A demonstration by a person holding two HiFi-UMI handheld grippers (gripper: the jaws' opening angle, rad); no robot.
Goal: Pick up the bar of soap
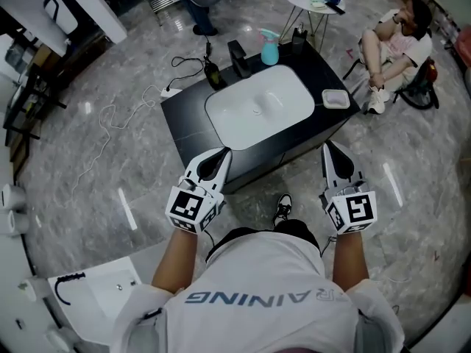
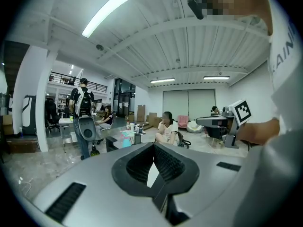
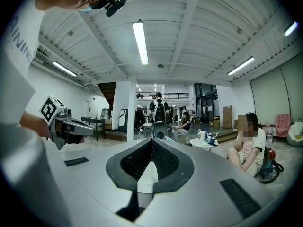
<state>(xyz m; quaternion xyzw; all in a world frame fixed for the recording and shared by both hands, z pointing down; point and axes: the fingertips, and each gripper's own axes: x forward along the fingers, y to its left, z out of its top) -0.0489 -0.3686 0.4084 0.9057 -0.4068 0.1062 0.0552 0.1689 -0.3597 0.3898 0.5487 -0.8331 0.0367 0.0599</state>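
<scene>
1. The left claw (image 1: 218,155) and right claw (image 1: 329,150), both grey-shelled, were each pinched together on nothing at the near edge of the matte black bench (image 1: 184,120).
2. The bar of soap (image 1: 336,99) lay pale in a shallow rectangular white dish (image 1: 324,94) at the bench's right end, beside the glossy, rounded white basin (image 1: 257,109).
3. A teal bottle (image 1: 269,48) stood behind the basin.

Floor (image 1: 88,145): polished grey stone, veined, glossy with lamp glare. Counter (image 1: 184,120): matt black. Basin (image 1: 257,109): smooth white, soft sheen (ceramic by the look). Bottle (image 1: 269,48): teal plastic. Left gripper (image 1: 219,155), right gripper (image 1: 328,149): matt grey plastic shells; pads (image 3: 163,161) black, ribbed. Shirt (image 1: 257,285): white cloth.
</scene>
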